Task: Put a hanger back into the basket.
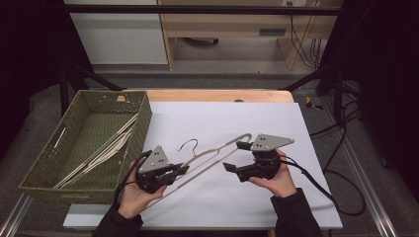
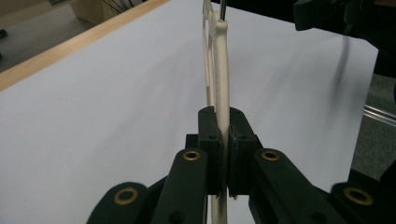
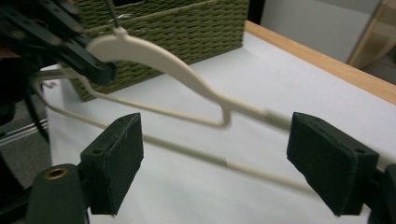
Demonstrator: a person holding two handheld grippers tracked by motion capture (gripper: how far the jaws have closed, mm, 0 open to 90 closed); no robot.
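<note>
High view shows my left gripper clamped on the cream hanger, its jaws pressed together on one arm of the hanger near the wire hook. From that grip the hanger runs away towards my right gripper, which sits just beside the hanger's far curved end with its jaws wide apart; nothing is pinched there. Left gripper view looks straight along my closed jaws: the cream arm stands squeezed between the two pads and rises from them up and away over the white sheet. Right gripper view has my two pads standing far apart, with the hanger's thin lower bar crossing the gap between them without touching either one I can make out, and the broader upper arm passing beyond them. Farther off past those open jaws I see my left gripper gripping the hanger by its shoulder. Behind my left gripper sits the green woven basket, close to it, and more cream hangers lie inside it. Both my hands rest low over the white sheet, near each other.
</note>
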